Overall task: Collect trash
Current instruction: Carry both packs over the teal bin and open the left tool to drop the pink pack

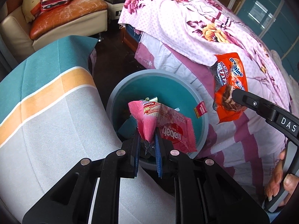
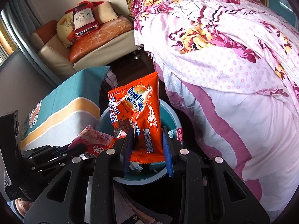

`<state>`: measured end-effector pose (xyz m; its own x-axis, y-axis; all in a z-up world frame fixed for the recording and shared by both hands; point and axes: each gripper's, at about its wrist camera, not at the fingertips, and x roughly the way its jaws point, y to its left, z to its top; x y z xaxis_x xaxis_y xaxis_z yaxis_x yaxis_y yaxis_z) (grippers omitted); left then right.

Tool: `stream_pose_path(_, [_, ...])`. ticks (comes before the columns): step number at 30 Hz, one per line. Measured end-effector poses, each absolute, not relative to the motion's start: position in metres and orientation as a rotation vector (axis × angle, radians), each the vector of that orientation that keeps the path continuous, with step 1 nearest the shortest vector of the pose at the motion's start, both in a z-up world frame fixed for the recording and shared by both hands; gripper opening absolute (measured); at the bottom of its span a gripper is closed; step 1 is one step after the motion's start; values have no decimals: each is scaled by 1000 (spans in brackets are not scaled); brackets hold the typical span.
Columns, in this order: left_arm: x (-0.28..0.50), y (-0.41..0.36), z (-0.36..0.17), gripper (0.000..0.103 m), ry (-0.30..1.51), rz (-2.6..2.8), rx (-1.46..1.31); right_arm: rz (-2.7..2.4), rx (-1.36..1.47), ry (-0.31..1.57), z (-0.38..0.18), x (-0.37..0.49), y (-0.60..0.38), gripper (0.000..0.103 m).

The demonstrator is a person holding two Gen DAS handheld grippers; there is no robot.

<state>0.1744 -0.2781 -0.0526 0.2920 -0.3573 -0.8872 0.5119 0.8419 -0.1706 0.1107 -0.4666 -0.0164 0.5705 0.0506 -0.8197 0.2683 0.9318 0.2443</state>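
Note:
My left gripper (image 1: 147,140) is shut on a pink Nabati wafer wrapper (image 1: 164,125) and holds it over the open teal trash bin (image 1: 202,130). My right gripper (image 2: 148,136) has its jaws part open with an orange Ovaltine wrapper (image 2: 142,108) between them, over the same bin (image 2: 172,123). In the left wrist view the Ovaltine wrapper (image 1: 229,85) hangs from the right gripper's fingers (image 1: 243,97), to the right of the bin above the bedding. The pink wrapper also shows in the right wrist view (image 2: 93,140). Some scraps lie inside the bin.
A bed with a pink floral quilt (image 1: 205,24) stands right of the bin. A surface under a teal, orange and grey striped cloth (image 1: 46,97) is on the left. A sofa with cushions (image 1: 61,15) stands at the back, across dark floor.

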Motion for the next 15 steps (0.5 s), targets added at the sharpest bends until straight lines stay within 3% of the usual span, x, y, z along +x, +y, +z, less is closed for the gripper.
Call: stream_pose_path(15, [186, -291, -66, 15, 1156, -616, 162, -177, 330, 974, -13, 122, -467, 28])
